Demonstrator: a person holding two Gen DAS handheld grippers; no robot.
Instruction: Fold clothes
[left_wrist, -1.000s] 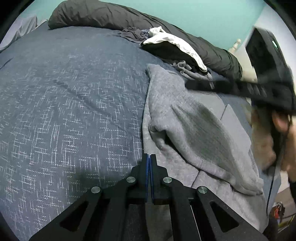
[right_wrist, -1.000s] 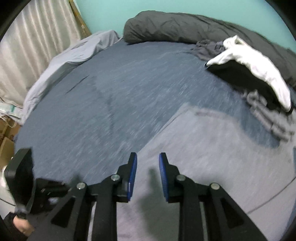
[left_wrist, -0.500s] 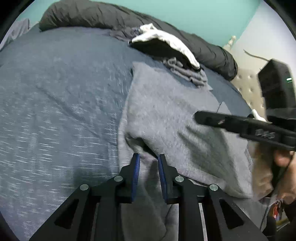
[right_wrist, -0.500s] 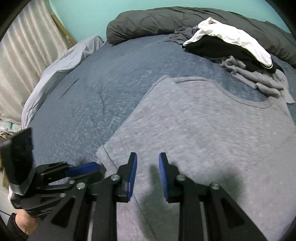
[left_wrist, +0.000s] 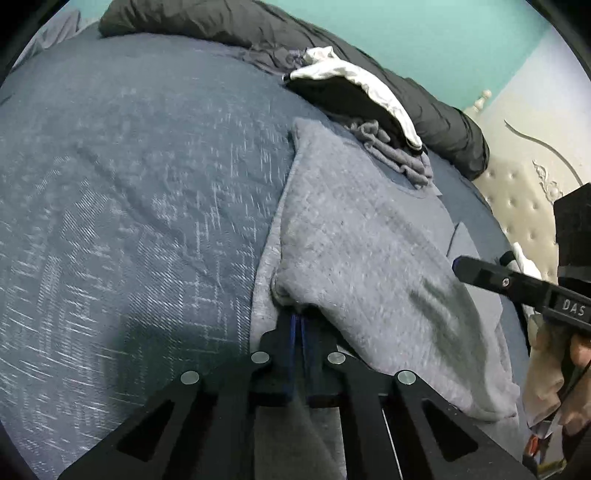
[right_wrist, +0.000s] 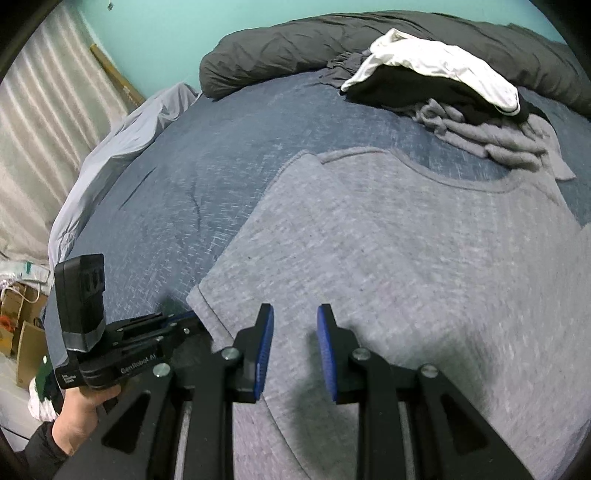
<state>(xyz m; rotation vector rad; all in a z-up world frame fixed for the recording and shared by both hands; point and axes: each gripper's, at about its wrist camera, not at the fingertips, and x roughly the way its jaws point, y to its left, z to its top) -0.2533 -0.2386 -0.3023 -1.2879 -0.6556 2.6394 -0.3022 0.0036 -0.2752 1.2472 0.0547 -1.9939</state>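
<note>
**Left jaws pinch sleeve hem, right jaws hover apart over shirt**

The left gripper (left_wrist: 297, 320) points steeply down, its blue pads having just closed, pinched on the folded sleeve edge of the grey T-shirt (left_wrist: 369, 251). The right gripper (right_wrist: 294, 334) tilts down too, its fingers (right_wrist: 265, 343) narrowly apart with nothing between them, above the shirt's chest. The shirt lies flat on the blue patterned bedspread (left_wrist: 140, 192), collar toward a pile of clothes (right_wrist: 454, 92) near the dark duvet (right_wrist: 295, 44). A hand (right_wrist: 79, 413) grips the left tool's handle.
</note>
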